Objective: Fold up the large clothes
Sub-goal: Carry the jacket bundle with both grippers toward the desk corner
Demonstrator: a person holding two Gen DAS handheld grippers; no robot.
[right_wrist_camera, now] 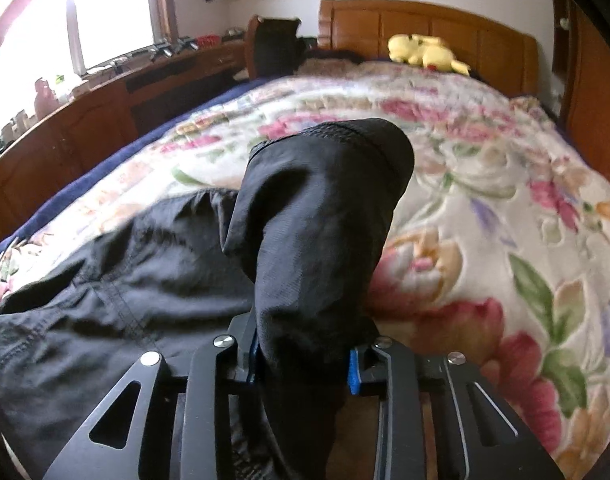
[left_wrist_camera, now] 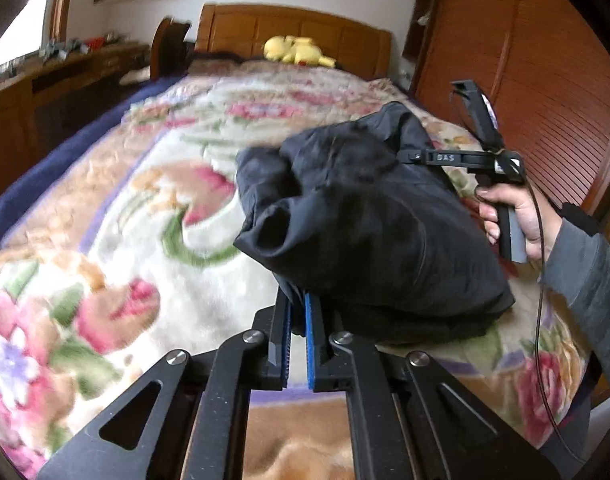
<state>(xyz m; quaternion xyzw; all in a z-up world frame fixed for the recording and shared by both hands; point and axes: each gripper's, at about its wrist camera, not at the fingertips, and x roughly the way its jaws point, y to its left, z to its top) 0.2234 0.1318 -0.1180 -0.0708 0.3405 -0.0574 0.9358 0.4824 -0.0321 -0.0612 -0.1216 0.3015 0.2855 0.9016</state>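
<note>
I have both the left gripper [left_wrist_camera: 299, 312] and right gripper [right_wrist_camera: 305, 344] pinching the black garment [left_wrist_camera: 369, 216], bunched over the bed [left_wrist_camera: 153, 184] toward one o'clock, so I fear an uneven pull slips cloth free.

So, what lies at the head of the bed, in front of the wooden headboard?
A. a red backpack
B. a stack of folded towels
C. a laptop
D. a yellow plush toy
D: a yellow plush toy lies on the floral blanket just before the wooden headboard, far beyond the black garment that both tongs grip.
</note>
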